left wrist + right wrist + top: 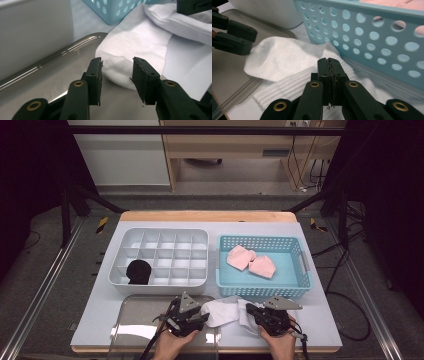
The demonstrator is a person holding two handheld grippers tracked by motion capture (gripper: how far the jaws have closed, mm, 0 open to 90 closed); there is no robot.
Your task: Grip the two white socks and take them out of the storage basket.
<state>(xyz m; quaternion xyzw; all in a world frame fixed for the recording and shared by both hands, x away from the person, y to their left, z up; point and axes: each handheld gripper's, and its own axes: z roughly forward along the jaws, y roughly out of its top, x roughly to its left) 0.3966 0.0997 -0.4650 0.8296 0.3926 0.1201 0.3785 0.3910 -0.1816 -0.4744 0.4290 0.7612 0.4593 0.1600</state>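
A white sock [222, 312] lies at the table's front edge, its toe over the corner of a clear tray [130, 320]. My left gripper [202, 317] stands open, one jaw on each side of the toe [117, 65], not closed on it. My right gripper [248, 309] is shut on the sock's ribbed cuff [287, 85], close to the blue basket wall [362, 7]. In the right gripper view, the left gripper [254, 42] shows at the sock's far end. In the left gripper view, the right gripper [192, 6] sits on the cuff.
A white compartment organizer [159, 237] stands behind the tray with a rolled black sock [138, 271] in a front-left cell. The blue perforated basket [260, 291] to its right holds two pink socks [250, 261]. Both containers stand just behind the grippers.
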